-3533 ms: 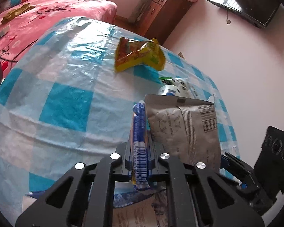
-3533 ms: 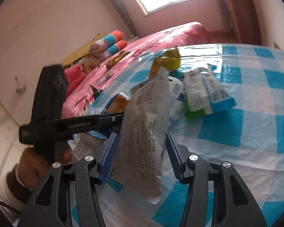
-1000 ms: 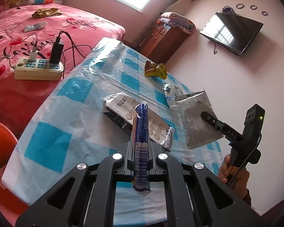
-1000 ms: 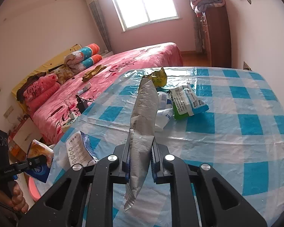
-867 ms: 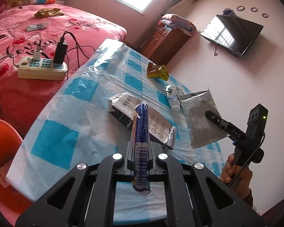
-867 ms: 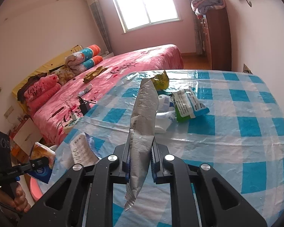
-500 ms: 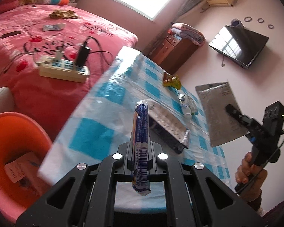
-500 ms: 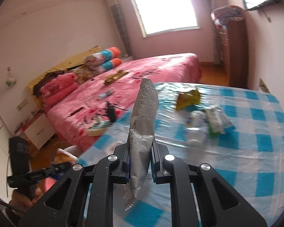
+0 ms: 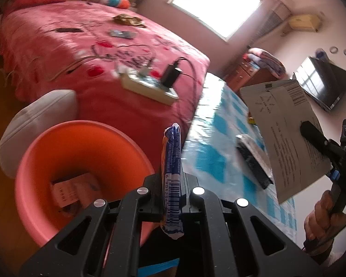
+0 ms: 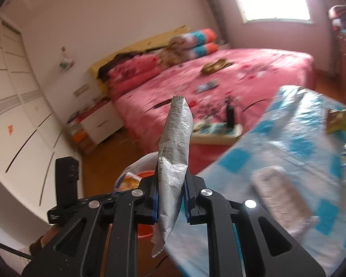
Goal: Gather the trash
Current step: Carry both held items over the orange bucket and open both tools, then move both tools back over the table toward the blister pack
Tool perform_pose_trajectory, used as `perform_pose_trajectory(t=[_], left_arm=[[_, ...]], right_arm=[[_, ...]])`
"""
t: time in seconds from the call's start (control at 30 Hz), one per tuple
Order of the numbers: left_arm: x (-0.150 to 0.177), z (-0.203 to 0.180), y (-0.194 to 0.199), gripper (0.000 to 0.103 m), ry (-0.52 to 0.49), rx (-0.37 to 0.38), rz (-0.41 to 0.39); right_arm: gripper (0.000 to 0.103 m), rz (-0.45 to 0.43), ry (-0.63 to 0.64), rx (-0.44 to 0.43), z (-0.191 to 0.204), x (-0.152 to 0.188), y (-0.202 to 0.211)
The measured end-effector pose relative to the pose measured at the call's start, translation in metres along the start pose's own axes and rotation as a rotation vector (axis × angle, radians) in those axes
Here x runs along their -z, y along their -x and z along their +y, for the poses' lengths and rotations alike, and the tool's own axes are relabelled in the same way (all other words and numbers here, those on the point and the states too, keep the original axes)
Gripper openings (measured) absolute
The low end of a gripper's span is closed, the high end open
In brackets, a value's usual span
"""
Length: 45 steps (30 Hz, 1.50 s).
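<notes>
Carry-to-bin step. My left tool (image 9: 170,184) clamped on blue wrapper (image 9: 171,161), poised near rim of orange bin (image 9: 34,161) on floor beside worktop (image 9: 210,161). My right tool (image 10: 170,198) clamped on silver pouch (image 10: 175,152), over worktop edge. Next, I judge: bring both over bin mouth, then release.

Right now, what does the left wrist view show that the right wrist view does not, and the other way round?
Only the left wrist view shows the inside of the orange bin, with paper trash already in it, the wall television, and the blue wrapper edge-on, clamped in the left hand-held gripper.

Only the right wrist view shows the white wardrobe doors, the bedside drawers and the yellow snack bag on the table.

Both show the pink bed, the power strip, the checked tablecloth and the silver pouch held by the right hand-held gripper.
</notes>
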<state>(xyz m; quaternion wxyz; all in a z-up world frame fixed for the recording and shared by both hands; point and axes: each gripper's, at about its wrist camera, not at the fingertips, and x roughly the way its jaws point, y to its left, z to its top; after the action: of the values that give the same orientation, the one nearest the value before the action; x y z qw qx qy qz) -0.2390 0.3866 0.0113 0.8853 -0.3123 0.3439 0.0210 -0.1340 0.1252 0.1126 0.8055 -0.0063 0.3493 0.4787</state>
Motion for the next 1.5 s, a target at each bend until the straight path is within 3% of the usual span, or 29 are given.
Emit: perform_pose_trajectory(t=[0.33, 0.47, 0.53, 0.6, 0.67, 0.73, 0.83, 1.1, 1.17, 1.37, 1.5], left_arm=[[0.005, 0.047, 0.001, 0.009, 0.083, -0.082, -0.001], [0.009, 0.06, -0.001, 0.01, 0.105, -0.118, 0.002], [0.012, 0.065, -0.002, 0.019, 0.098, -0.149, 0.008], [0.015, 0.07, -0.002, 0.035, 0.101, -0.183, 0.001], [0.016, 0.073, 0.002, 0.046, 0.107, -0.21, -0.018], [0.016, 0.074, 0.005, 0.065, 0.107, -0.239, -0.039], [0.015, 0.07, 0.011, 0.078, 0.095, -0.238, -0.066], [0.018, 0.061, 0.024, 0.084, 0.147, -0.183, -0.143], [0.019, 0.056, 0.022, 0.084, 0.139, -0.19, -0.129], [0.018, 0.028, 0.012, 0.085, -0.01, -0.294, -0.054], [0.018, 0.015, 0.004, 0.085, -0.058, -0.389, 0.0]], right_arm=[[0.018, 0.164, 0.021, -0.143, 0.045, 0.01, -0.082], [0.029, 0.236, 0.04, -0.137, 0.057, 0.024, -0.114], [0.04, 0.256, 0.013, -0.144, 0.054, 0.032, -0.12], [0.061, 0.251, -0.02, -0.128, 0.046, 0.037, -0.117], [0.07, 0.228, -0.037, -0.109, 0.035, 0.038, -0.109], [0.077, 0.2, -0.051, -0.08, 0.024, 0.037, -0.097], [0.082, 0.153, -0.073, -0.038, 0.008, 0.037, -0.08], [0.083, 0.079, -0.116, 0.035, -0.026, 0.047, -0.042], [0.093, 0.067, -0.126, 0.043, -0.031, 0.051, -0.036], [0.093, 0.048, -0.146, 0.07, -0.043, 0.065, -0.014], [0.094, 0.026, -0.161, 0.087, -0.054, 0.071, -0.002]])
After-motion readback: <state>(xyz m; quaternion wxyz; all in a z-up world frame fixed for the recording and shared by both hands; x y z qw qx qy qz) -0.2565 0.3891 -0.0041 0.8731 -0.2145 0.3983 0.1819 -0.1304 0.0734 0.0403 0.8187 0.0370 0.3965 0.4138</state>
